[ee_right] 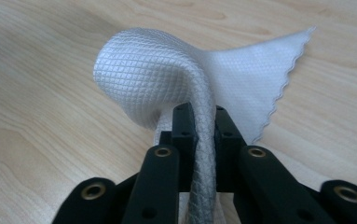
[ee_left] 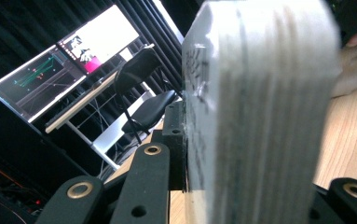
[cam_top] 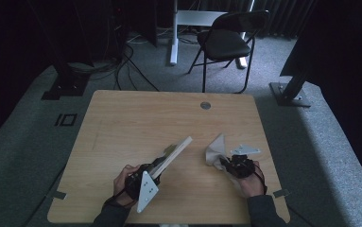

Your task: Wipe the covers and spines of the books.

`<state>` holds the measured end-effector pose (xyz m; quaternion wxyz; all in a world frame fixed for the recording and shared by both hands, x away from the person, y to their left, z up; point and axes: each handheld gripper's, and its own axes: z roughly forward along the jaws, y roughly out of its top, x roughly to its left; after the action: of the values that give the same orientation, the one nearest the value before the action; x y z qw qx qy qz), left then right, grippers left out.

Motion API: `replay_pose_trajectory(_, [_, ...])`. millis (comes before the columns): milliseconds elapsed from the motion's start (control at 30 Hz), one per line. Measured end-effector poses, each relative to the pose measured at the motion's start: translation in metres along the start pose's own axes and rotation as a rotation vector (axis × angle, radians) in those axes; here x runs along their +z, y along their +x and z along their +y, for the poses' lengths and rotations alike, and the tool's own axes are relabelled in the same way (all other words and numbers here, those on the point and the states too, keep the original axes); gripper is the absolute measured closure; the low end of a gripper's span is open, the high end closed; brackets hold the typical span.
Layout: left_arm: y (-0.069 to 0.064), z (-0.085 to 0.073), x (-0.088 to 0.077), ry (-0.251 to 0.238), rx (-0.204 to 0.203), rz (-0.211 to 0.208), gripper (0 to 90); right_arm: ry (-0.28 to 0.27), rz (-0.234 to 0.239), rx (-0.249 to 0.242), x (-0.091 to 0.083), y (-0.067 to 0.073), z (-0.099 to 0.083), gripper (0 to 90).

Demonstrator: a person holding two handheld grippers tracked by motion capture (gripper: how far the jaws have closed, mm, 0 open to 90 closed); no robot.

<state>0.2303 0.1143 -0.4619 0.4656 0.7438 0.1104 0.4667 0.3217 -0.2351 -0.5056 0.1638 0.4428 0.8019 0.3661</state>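
Note:
My left gripper (cam_top: 157, 168) is shut on the near end of a flat pale board (cam_top: 176, 153), which slants up and to the right above the wooden table (cam_top: 136, 113). In the left gripper view the board's thick layered edge (ee_left: 260, 116) stands between the black jaws. To the right, my right gripper (cam_top: 226, 163) is shut on a white cloth (cam_top: 215, 149) whose far corner points up off the table. In the right gripper view the quilted cloth (ee_right: 153, 70), with a zigzag edge, bulges in a loop out of the right gripper (ee_right: 200, 126).
A round grommet (cam_top: 205, 105) sits near the table's far edge. A black folding chair (cam_top: 226, 40) stands on the carpet beyond the table, beside a white desk leg (cam_top: 173, 33). Lit monitors (ee_left: 73, 60) stand on a desk in the left gripper view.

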Motion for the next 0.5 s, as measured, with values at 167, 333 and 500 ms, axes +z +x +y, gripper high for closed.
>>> replay_pose_trajectory(167, [0.0014,-0.0009,0.0001,-0.002,-0.014,-0.007,77.8,0.009,0.005,0.001,0.0023,0.0008,-0.0031,74.6])
replay_pose_trajectory(333, [0.0029,-0.0026,0.0006,0.0,-0.025,-0.008,77.8,0.009,-0.008,0.003,0.0031,0.0012,-0.0046,64.0])
replay_pose_trajectory(500, [0.0038,-0.0042,0.0015,-0.004,-0.047,-0.014,77.8,0.013,-0.008,0.001,0.0028,0.0021,-0.0051,52.6])
